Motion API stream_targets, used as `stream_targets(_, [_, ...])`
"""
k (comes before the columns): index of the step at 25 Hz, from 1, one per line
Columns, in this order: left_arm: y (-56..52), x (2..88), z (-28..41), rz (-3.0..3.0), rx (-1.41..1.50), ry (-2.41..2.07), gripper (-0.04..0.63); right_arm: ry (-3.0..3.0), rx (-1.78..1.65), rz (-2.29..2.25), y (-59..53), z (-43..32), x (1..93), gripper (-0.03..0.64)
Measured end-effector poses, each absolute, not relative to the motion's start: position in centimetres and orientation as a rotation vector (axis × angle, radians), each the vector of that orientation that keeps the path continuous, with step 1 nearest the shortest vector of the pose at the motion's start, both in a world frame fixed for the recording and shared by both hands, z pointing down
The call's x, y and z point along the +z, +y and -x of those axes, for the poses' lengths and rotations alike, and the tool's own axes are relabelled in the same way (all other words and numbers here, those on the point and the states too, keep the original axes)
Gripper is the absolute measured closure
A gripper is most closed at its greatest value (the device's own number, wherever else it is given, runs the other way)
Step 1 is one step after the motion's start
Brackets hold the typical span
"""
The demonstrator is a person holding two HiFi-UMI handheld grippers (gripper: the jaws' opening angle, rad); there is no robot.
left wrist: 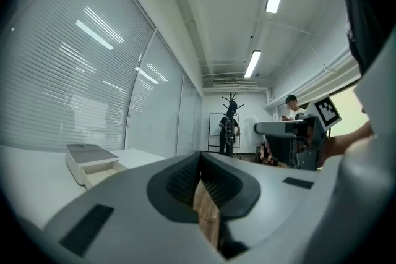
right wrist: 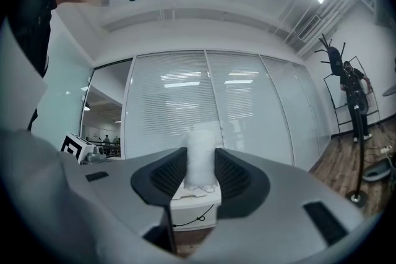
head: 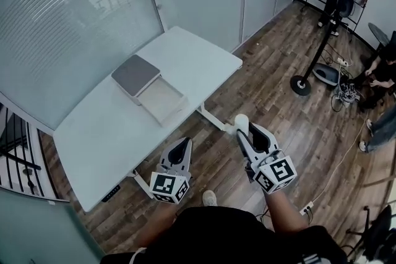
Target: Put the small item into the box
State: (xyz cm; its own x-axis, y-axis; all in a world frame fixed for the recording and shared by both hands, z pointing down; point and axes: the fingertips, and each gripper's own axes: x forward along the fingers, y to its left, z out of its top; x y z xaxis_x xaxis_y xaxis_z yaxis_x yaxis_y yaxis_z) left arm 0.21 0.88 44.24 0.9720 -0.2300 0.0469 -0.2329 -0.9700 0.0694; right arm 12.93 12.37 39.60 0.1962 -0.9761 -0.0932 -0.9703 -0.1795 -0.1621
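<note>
Your right tool gripped the small white item; your left tool was closed, empty, beside the surface bearing the open box.

Open box beyond the table edge

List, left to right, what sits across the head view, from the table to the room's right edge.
White open box with grey lid → right gripper clamping a small white cylindrical item → black round-based floor stand → crouching person in black.
</note>
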Motion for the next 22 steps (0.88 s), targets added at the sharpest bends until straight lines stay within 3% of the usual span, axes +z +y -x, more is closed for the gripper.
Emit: stream_targets(22, [-12.5,46.7,-0.2,-3.007,0.110,-0.559,0.581,2.107,-0.097,2.141,-5.2,-15.4,40.8,0.468])
